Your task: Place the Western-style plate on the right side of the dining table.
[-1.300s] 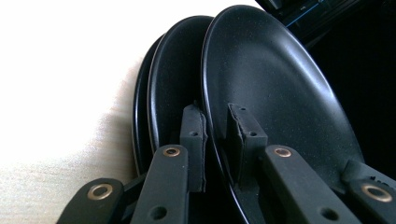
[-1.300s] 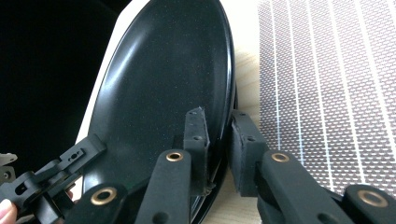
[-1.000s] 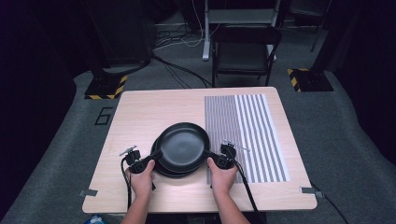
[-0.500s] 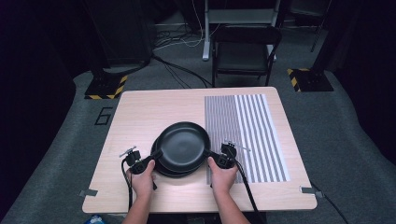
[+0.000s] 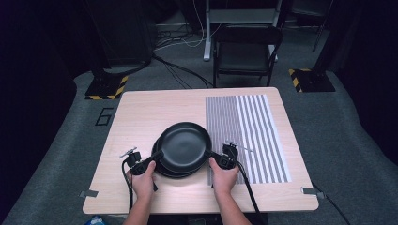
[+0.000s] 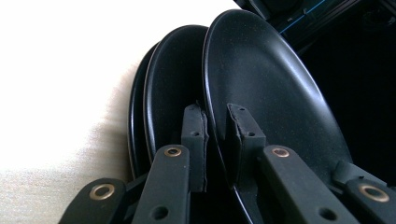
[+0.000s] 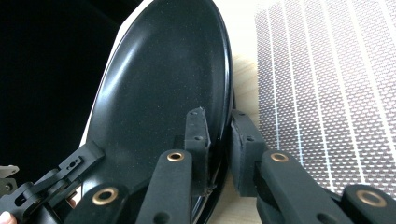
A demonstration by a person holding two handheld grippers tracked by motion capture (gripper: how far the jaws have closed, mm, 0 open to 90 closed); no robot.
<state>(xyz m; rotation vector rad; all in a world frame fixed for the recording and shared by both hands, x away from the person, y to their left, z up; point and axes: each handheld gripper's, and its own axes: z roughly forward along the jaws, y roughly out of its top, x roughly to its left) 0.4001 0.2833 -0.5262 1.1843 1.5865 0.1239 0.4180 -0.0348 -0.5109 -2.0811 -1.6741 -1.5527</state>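
Note:
A stack of black plates (image 5: 164, 169) lies at the near middle of the wooden table (image 5: 150, 112). The top plate (image 5: 184, 146) is held slightly off the others, between both grippers. My left gripper (image 5: 151, 158) is shut on its left rim, and my right gripper (image 5: 213, 157) is shut on its right rim. In the left gripper view my left gripper (image 6: 215, 116) pinches the top plate (image 6: 271, 93), with two lower plates (image 6: 168, 84) beside it. In the right gripper view my right gripper (image 7: 217, 121) clamps the edge of the same plate (image 7: 163, 84).
A grey striped mat (image 5: 248, 136) covers the right half of the table, just right of the plates; it also appears as the striped mat (image 7: 327, 93). A black chair (image 5: 246, 47) stands beyond the far edge. Cables trail from both grippers toward the near edge.

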